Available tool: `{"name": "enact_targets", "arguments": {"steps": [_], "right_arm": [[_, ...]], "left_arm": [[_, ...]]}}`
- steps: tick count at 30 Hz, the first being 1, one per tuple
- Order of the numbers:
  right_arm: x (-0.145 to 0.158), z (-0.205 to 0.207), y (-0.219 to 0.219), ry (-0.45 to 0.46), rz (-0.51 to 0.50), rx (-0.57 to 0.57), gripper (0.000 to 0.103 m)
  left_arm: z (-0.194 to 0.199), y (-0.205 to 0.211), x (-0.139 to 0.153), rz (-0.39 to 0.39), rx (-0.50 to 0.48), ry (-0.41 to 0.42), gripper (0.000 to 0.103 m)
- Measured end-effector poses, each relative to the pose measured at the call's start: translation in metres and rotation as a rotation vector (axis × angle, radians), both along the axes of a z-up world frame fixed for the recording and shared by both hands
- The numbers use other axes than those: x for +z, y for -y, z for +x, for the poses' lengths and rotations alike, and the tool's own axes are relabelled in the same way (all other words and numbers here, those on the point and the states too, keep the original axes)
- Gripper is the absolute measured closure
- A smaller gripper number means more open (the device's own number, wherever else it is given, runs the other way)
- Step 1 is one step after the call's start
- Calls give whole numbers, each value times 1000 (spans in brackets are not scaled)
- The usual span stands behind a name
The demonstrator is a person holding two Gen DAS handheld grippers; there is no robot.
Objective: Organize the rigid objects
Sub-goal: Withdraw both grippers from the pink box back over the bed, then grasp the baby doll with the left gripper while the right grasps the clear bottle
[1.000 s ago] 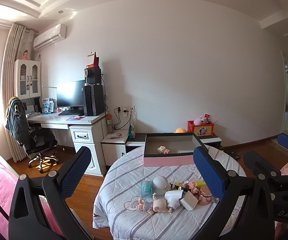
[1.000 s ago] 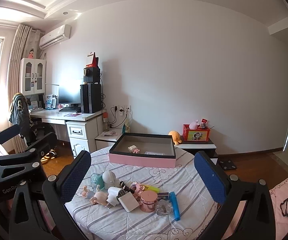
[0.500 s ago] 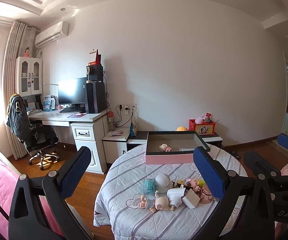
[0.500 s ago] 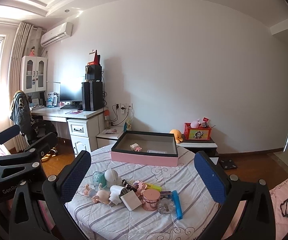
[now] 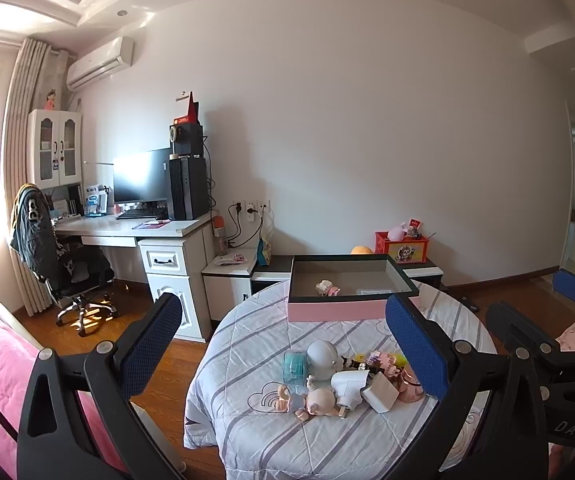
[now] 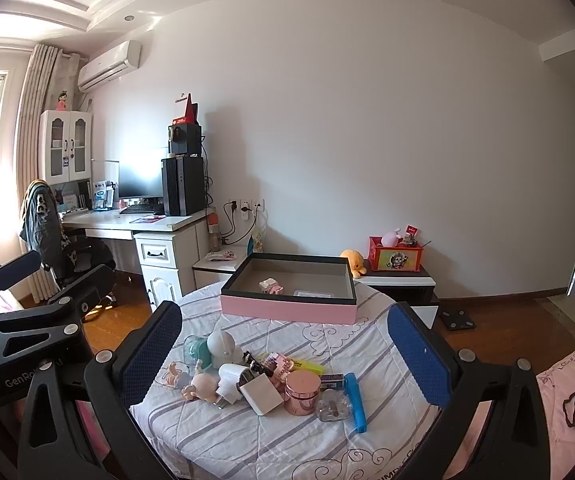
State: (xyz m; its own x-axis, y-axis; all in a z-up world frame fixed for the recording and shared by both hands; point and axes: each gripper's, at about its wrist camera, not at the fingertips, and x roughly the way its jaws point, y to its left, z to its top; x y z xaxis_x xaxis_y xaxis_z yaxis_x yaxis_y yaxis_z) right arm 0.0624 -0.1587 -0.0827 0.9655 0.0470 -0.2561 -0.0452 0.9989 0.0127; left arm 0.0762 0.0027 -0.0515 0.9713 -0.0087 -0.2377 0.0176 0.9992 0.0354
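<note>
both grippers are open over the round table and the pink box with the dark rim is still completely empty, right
Not quite. The pink box with the dark rim is not empty: the right wrist view shows a small pink and white toy inside. Both the left gripper and the right gripper are open.

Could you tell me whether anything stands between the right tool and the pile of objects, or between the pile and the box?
Nothing visible does. The right tool hangs open above the pile, with only air between. Bare cloth separates the pile from the open box.
</note>
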Motion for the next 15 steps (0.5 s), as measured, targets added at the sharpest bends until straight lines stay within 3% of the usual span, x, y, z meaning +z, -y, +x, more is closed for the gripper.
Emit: {"name": "enact_targets", "arguments": {"steps": [8, 15], "right_arm": [[-28, 15, -3, -61, -2, 24, 0], [-77, 40, 2, -194, 6, 28, 0]], "left_arm": [[15, -8, -36, -36, -44, -63, 0], [42, -12, -87, -13, -61, -211, 0]]}}
